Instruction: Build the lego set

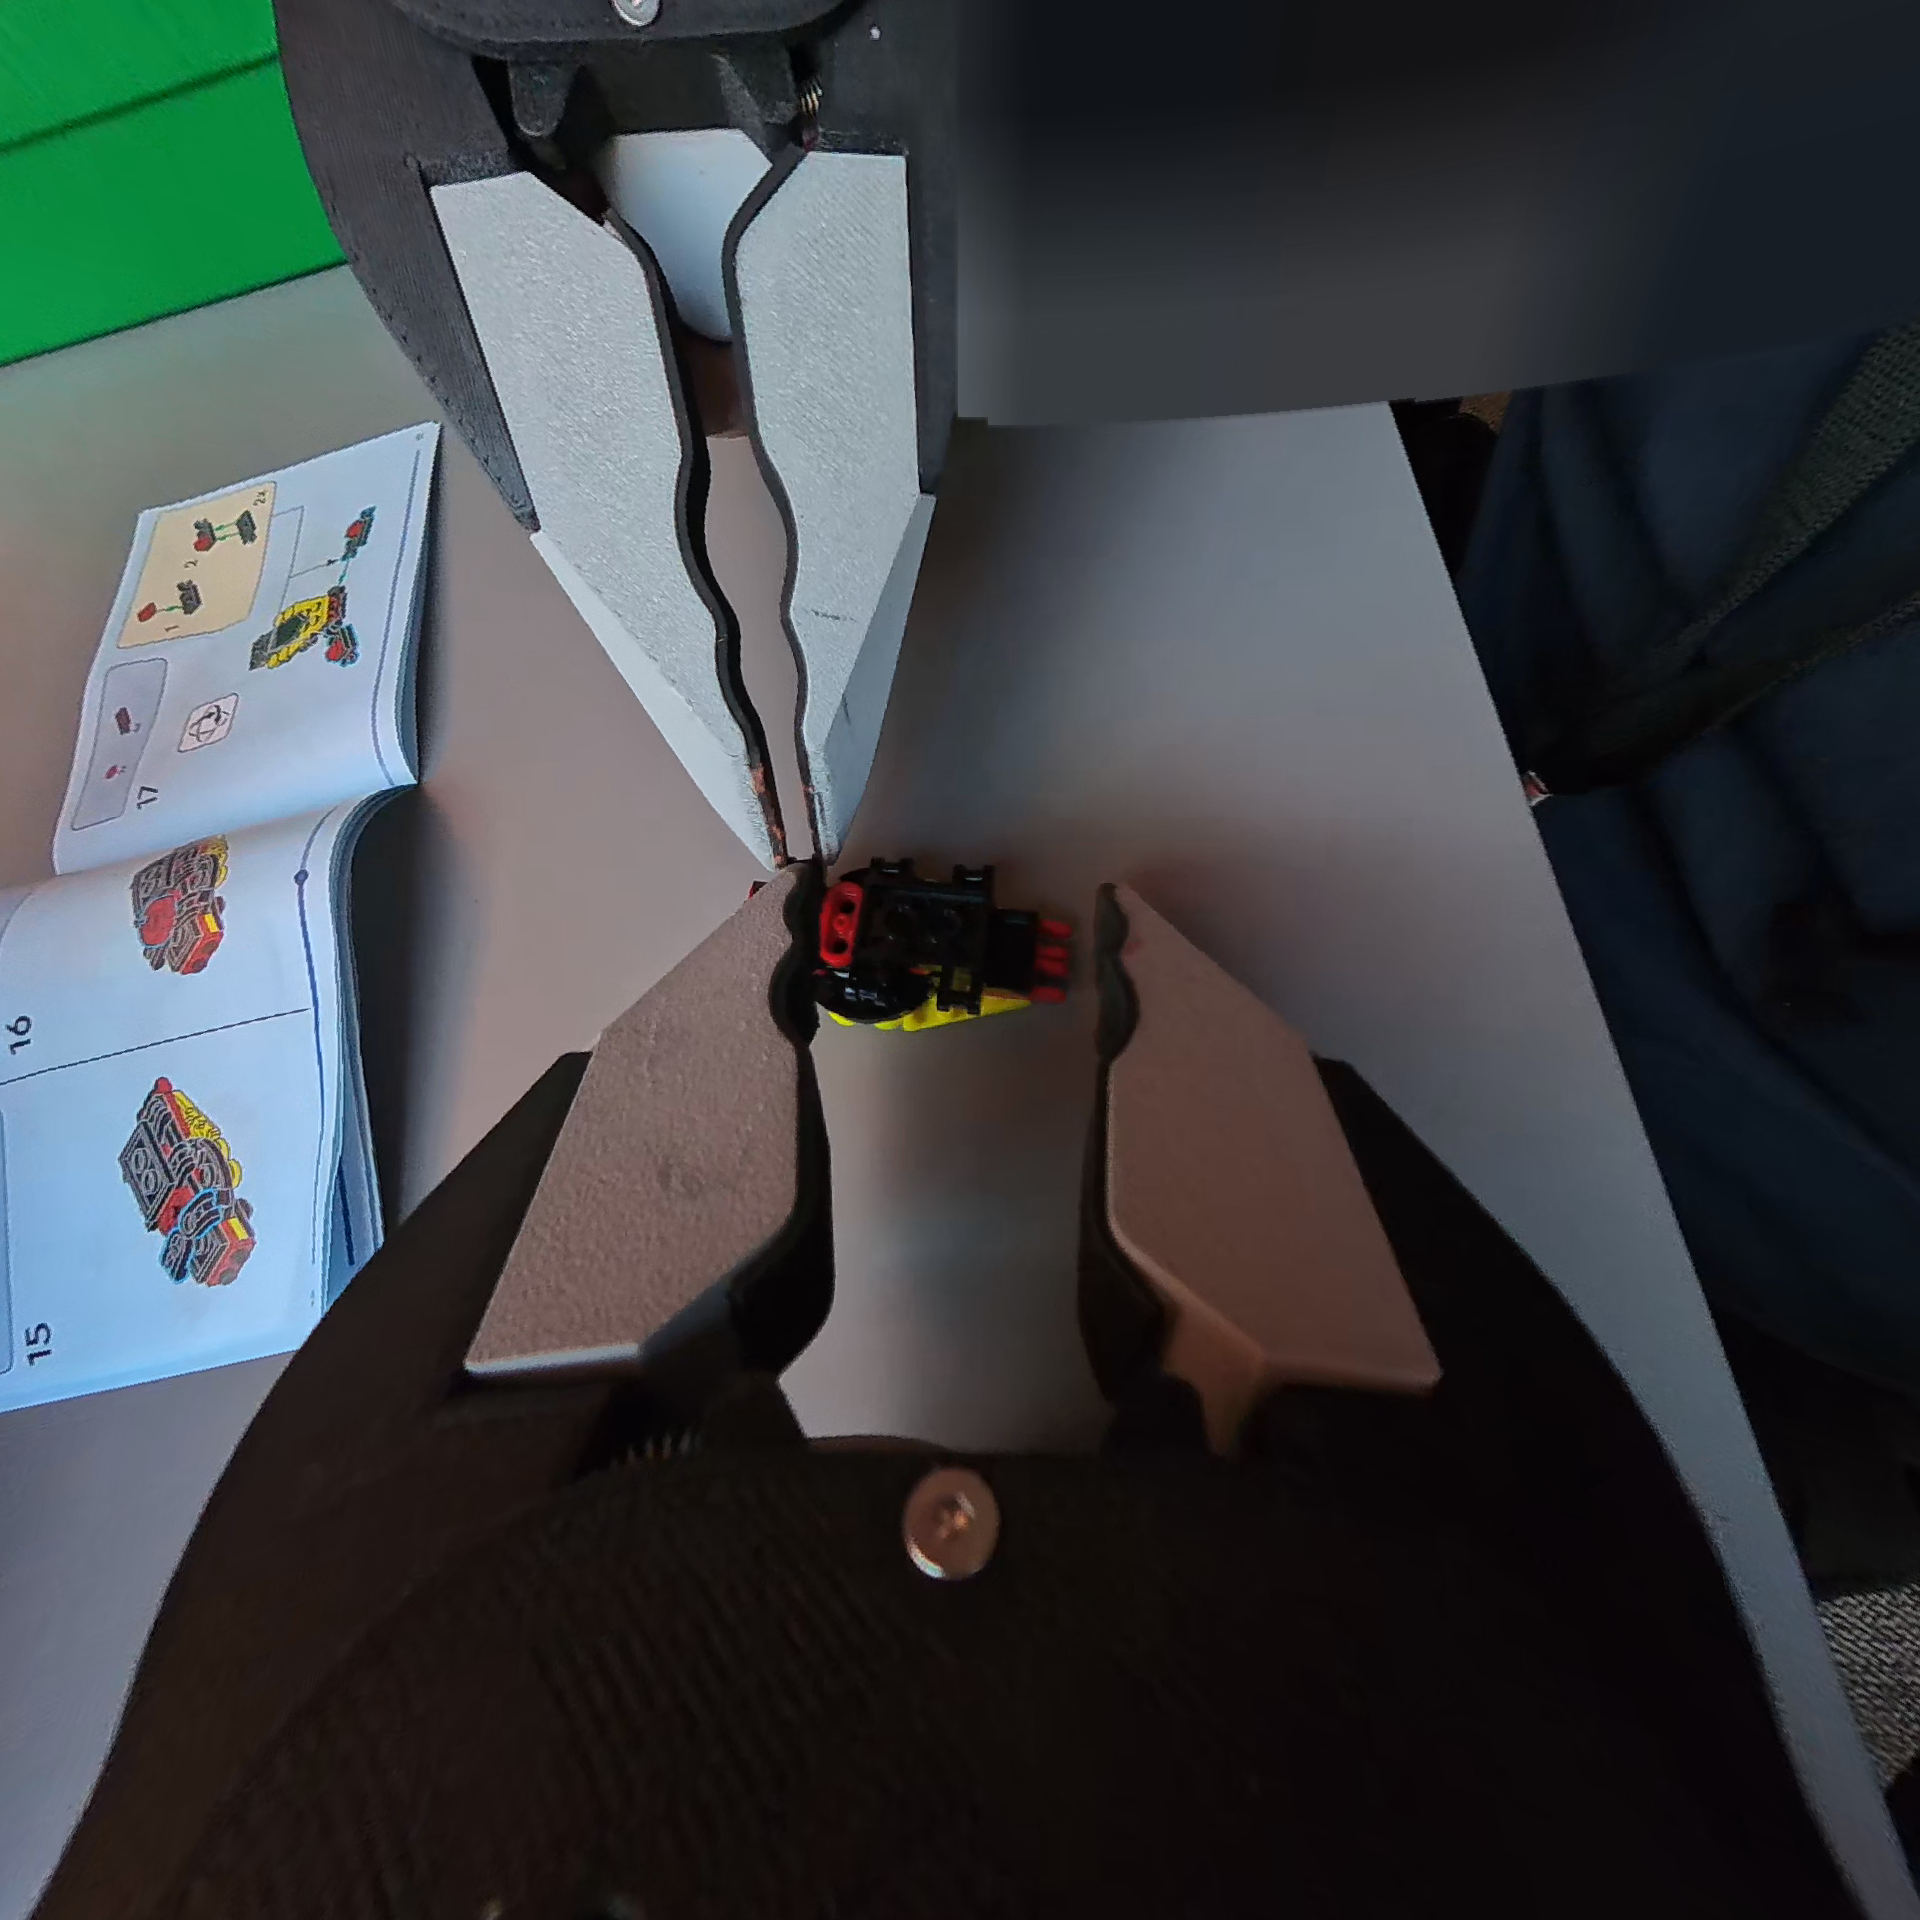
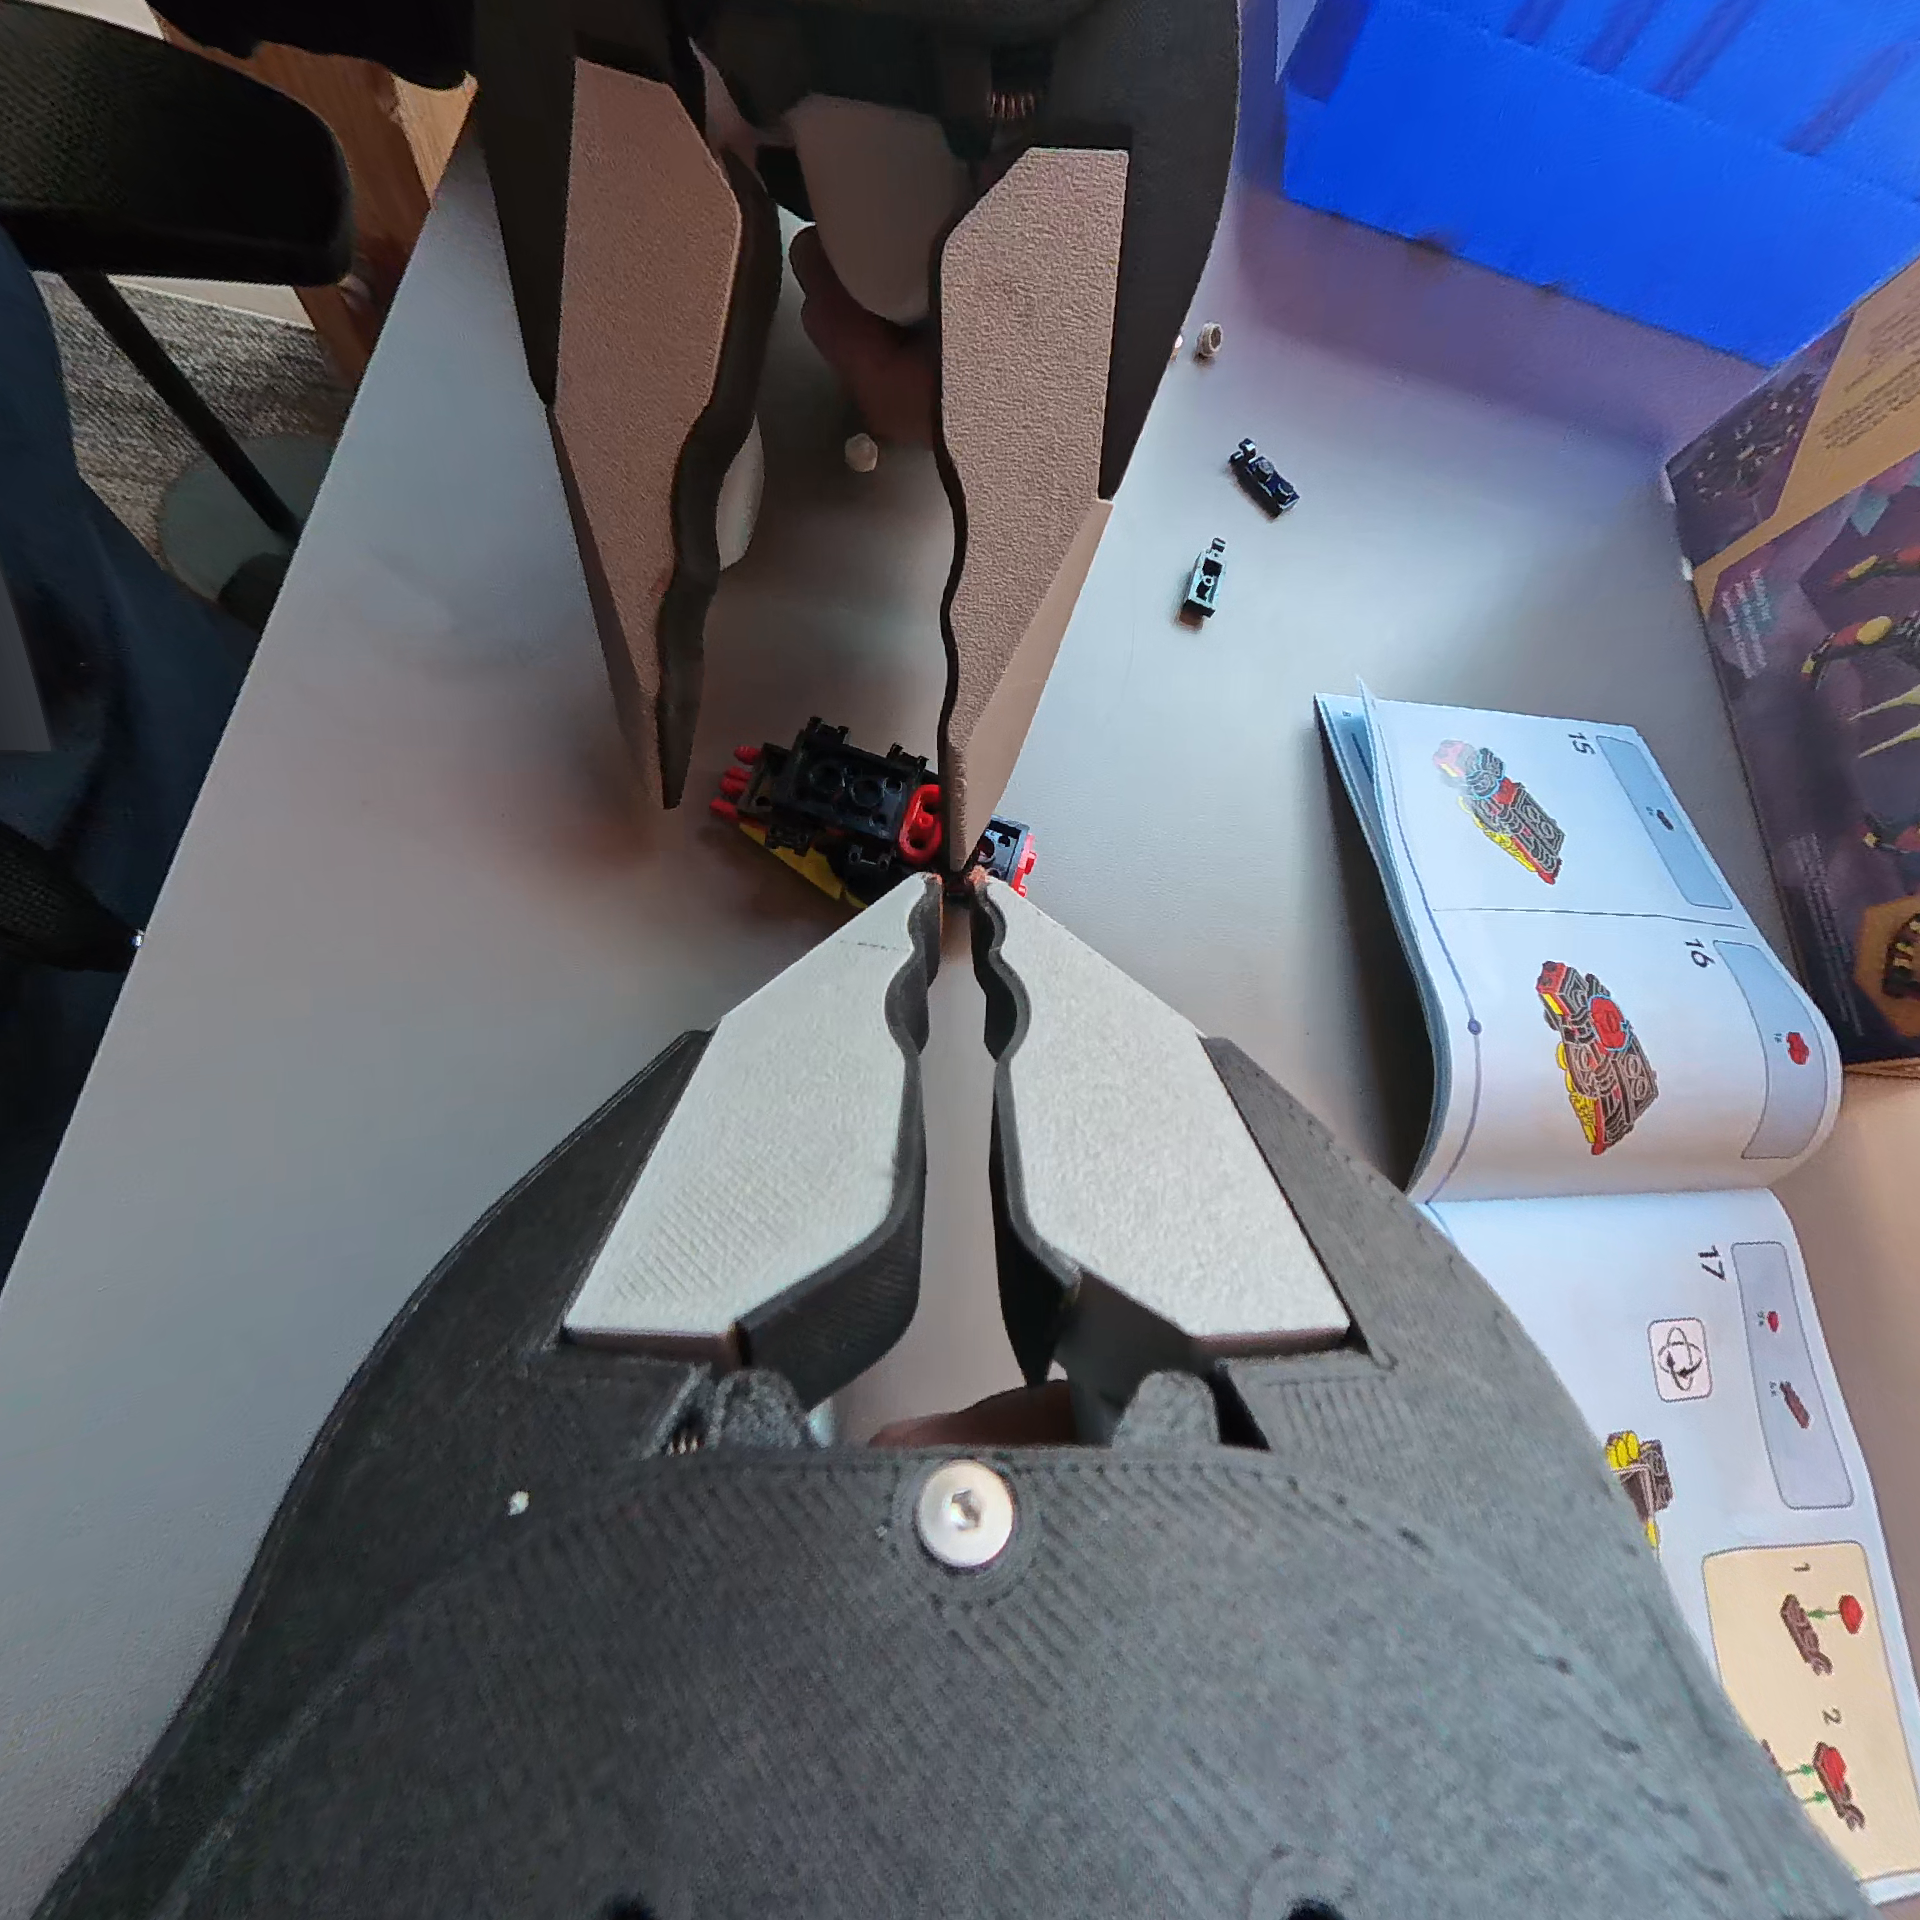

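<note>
A small Lego model (image 1: 935, 951), black with red pins and a yellow base, lies on the grey table (image 1: 1195, 623). My left gripper (image 1: 951, 940) is open, with the model between its brown fingers; its left fingertip touches the model's red end. My right gripper (image 2: 958, 896), with grey fingers, is shut or nearly so. Its tips sit just off the model (image 2: 831, 810), against the left gripper's (image 2: 810, 810) finger. I cannot tell whether anything is pinched. A small black and red piece (image 2: 1008, 847) lies just beyond the right tips. The right gripper (image 1: 802, 847) comes in from the top of the left wrist view.
An open instruction booklet (image 2: 1610, 987) lies beside the work spot; it also shows in the left wrist view (image 1: 208, 935). Two loose black pieces (image 2: 1262, 478) (image 2: 1205, 582) lie further off. A blue bin (image 2: 1558, 156) and the set's box (image 2: 1818, 675) stand behind. The table edge (image 1: 1538, 831) is close.
</note>
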Motion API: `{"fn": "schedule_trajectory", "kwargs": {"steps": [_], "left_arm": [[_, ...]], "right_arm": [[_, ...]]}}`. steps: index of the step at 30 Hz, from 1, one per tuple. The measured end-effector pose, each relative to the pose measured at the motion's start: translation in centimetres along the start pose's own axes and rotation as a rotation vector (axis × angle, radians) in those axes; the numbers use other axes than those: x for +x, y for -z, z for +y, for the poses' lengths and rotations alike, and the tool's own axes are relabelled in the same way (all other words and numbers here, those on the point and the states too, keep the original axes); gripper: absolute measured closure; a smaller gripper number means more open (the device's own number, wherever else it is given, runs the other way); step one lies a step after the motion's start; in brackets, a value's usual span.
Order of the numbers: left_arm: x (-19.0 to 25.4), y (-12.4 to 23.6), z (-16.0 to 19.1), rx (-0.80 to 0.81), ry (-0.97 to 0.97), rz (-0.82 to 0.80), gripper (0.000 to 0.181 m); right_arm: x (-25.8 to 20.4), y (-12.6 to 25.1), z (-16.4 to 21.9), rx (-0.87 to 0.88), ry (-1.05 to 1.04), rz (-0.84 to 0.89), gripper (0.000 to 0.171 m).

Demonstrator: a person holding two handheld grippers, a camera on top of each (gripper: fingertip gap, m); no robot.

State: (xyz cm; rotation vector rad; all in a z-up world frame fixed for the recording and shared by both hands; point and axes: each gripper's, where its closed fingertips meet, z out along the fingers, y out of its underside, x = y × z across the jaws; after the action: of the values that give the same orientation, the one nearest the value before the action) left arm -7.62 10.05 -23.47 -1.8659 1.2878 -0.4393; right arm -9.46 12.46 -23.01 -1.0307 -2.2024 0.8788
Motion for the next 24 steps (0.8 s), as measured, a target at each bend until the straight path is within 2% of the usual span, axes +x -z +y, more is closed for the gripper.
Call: {"fn": "schedule_trajectory", "kwargs": {"steps": [6, 19, 24], "left_arm": [[-0.11, 0.06, 0.03, 0.001, 0.004, -0.003, 0.134], [-0.10, 0.10, 0.01, 0.004, -0.004, -0.007, 0.138], [-0.61, 0.11, 0.05, 0.001, -0.017, -0.039, 0.149]], "right_arm": [[-0.09, -0.35, 0.45, -0.019, -0.024, -0.015, 0.165], [-0.33, -0.51, 0.60, -0.054, 0.023, 0.008, 0.166], [-0.38, -0.59, 0.59, -0.052, -0.038, -0.009, 0.167]]}}
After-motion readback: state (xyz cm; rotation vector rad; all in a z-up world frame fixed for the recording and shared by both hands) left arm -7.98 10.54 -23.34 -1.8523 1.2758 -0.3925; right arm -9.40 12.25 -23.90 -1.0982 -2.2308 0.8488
